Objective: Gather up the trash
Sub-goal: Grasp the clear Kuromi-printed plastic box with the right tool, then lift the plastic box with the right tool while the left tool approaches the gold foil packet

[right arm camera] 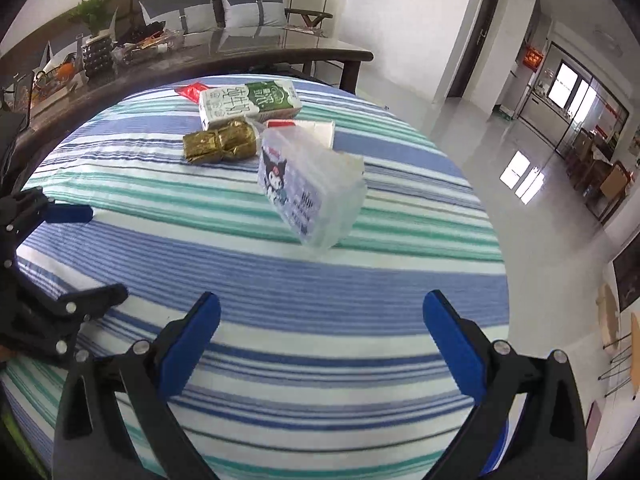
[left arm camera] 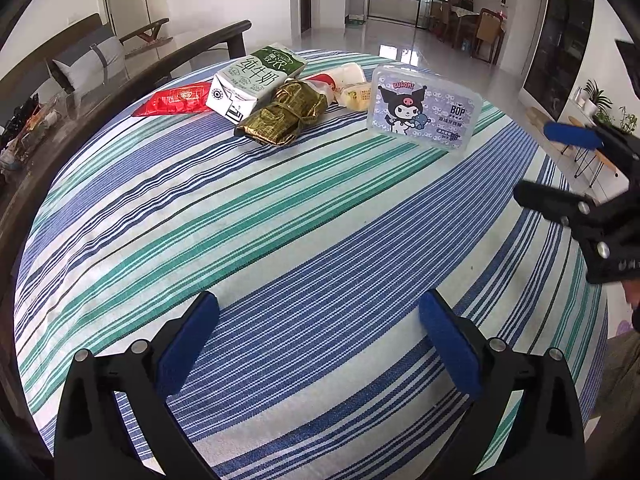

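Note:
Trash lies at the far side of a striped tablecloth (left arm camera: 280, 220): a green-white milk carton (left arm camera: 256, 80), a crumpled gold-green wrapper (left arm camera: 282, 114), a red packet (left arm camera: 176, 100), white wrappers (left arm camera: 344, 80) and a clear plastic box with a cartoon label (left arm camera: 424, 108). In the right wrist view the box (right arm camera: 312, 192) stands nearest, with the wrapper (right arm camera: 220, 140) and the carton (right arm camera: 248, 104) behind it. My left gripper (left arm camera: 318, 344) is open and empty above the cloth. My right gripper (right arm camera: 320, 344) is open and empty, and also shows in the left wrist view (left arm camera: 560, 168).
A dark wooden table (right arm camera: 224, 56) with clutter and a sofa stand beyond the cloth's far edge. Glossy floor (right arm camera: 500, 152) lies to the right. The near half of the cloth is bare.

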Tool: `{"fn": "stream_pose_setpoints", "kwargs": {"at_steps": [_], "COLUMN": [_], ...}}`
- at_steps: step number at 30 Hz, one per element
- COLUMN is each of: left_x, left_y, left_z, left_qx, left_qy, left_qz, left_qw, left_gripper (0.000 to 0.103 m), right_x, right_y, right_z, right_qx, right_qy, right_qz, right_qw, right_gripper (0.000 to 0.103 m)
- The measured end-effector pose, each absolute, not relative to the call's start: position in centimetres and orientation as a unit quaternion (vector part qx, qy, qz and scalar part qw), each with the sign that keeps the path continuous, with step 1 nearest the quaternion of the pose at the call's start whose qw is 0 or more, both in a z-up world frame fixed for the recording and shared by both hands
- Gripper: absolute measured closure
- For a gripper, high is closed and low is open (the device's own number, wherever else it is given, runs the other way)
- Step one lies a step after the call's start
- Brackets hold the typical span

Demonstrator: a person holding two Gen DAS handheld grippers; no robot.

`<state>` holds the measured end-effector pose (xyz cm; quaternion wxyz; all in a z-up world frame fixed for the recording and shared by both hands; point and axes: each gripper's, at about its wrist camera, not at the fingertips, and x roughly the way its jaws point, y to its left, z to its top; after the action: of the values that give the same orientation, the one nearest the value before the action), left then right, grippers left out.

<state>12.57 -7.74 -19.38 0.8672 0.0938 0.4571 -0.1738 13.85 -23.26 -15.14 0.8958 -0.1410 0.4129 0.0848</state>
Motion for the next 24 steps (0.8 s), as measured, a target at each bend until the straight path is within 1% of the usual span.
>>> {"fn": "stream_pose_setpoints", "kwargs": {"at_steps": [3,5,9,13,14,15,17,19,21,24], "left_x": [12.6,12.6,12.6,12.6,12.6,12.6,12.6,12.6,12.6,12.6], "left_y": [-7.7,-7.7,-7.8,-7.8,-7.7,-7.8,-7.8,-7.8,-7.8,-7.7], "left_z": [-19.4,-19.4,-19.4,-19.4,-19.4,-19.4,-19.4,-19.4,-19.4,-19.4], "left_qx": [0.094,0.094,0.094,0.094,0.094,0.094,0.094,0.094,0.094,0.092], "left_qy": [0.457,0.457,0.457,0.457,0.457,0.457,0.457,0.457,0.457,0.457], "left_qz": [-0.174,-0.174,-0.174,-0.174,-0.174,-0.174,-0.174,-0.174,-0.174,-0.176], "left_qw": [0.867,0.867,0.867,0.867,0.867,0.867,0.867,0.867,0.867,0.867], "left_gripper": [0.004,0.004,0.004,0.004,0.004,0.004,0.004,0.004,0.004,0.004], "right_x": [15.9,17.4,20.6,21.9,22.0,22.1,22.1,21.7,20.5,17.8], "right_y": [-22.2,-21.5,-22.9,-22.9,-22.9,-22.9,-23.0,-23.2,-23.2,-23.1], "right_z": [-15.2,-15.8,-16.2,-16.5,-16.6,-16.6,-16.7,-16.6,-16.3,-15.6], "right_qx": [-0.184,-0.202,-0.118,-0.101,-0.096,-0.093,-0.083,-0.062,-0.044,-0.018], "right_qy": [0.393,0.405,0.433,0.450,0.454,0.457,0.466,0.471,0.474,0.473], "right_qz": [0.106,0.133,0.158,0.168,0.170,0.170,0.163,0.156,0.157,0.166], "right_qw": [0.895,0.882,0.880,0.871,0.869,0.868,0.866,0.866,0.865,0.865], "right_gripper": [0.005,0.005,0.005,0.006,0.014,0.036,0.055,0.060,0.067,0.070]}}
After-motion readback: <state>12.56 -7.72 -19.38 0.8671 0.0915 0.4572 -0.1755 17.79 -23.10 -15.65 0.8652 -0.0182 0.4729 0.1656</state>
